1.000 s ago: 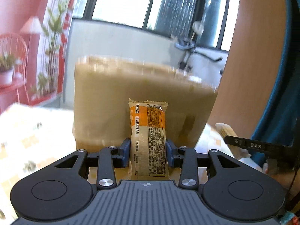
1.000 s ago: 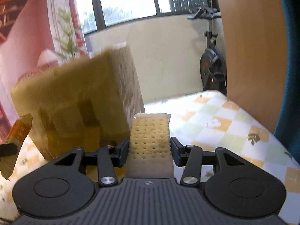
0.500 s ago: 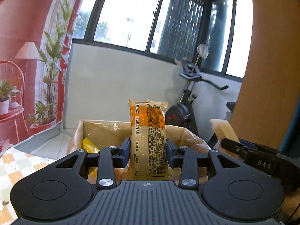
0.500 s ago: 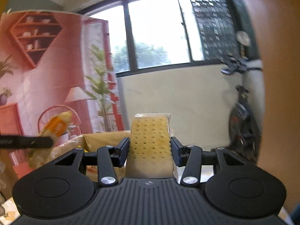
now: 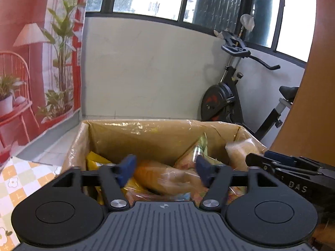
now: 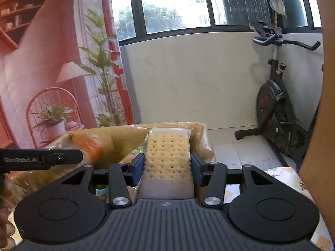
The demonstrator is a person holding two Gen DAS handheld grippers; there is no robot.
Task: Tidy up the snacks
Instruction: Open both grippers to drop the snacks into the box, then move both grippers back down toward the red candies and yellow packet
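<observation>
An open cardboard box point(image 5: 146, 135) lined with plastic holds several snack packets. My left gripper point(image 5: 164, 172) is open above it, and the orange snack packet point(image 5: 167, 179) lies blurred between and below its fingers, among the other packets. My right gripper point(image 6: 167, 167) is shut on a clear pack of dotted crackers point(image 6: 167, 156), held upright over the box's right side point(image 6: 201, 131). The right gripper with the cracker pack point(image 5: 240, 152) shows at the right edge of the left wrist view. The left gripper's finger point(image 6: 41, 159) shows at the left in the right wrist view.
The box stands on a table with a checked floral cloth point(image 5: 18, 179). Behind are a pale wall, an exercise bike point(image 6: 278, 108) on a tiled floor, and a pink printed backdrop point(image 6: 41, 73). A wooden panel point(image 5: 312, 104) rises at the right.
Both grippers rose from beside the box to above its opening. My left gripper opened and let the orange packet drop into the box. My right gripper still holds the crackers.
</observation>
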